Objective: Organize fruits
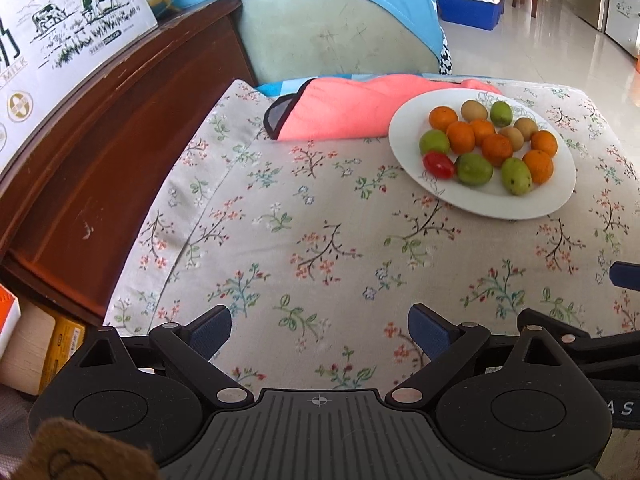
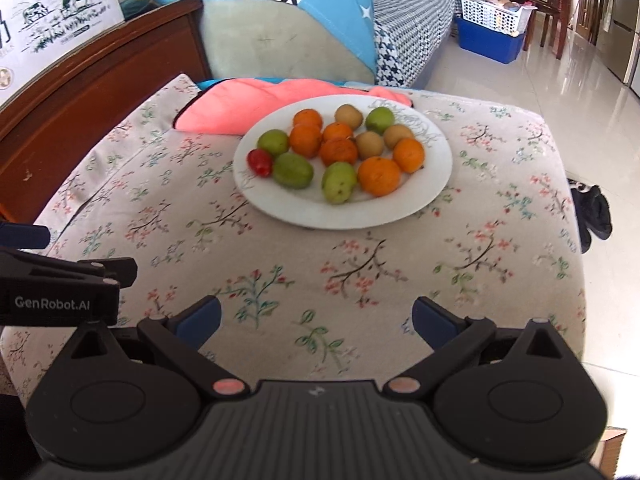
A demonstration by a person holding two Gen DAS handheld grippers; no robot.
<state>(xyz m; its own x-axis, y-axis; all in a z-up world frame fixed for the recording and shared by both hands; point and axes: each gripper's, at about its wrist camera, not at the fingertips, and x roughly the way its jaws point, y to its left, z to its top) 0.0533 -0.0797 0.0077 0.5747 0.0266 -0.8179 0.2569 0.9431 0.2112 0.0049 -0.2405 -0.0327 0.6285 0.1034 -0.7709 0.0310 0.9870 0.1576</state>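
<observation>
One white plate [image 2: 400, 216] sits on the flowered cushion [image 2: 280, 264], carrying six oranges [image 2: 378, 176], four green fruits [image 2: 338, 182], three brown fruits [image 2: 349, 116] and one red tomato [image 2: 260, 162]. Left claw [image 1: 320, 330] and right claw [image 2: 317, 317] both gape wide, holding nothing, well short of the plate.
</observation>
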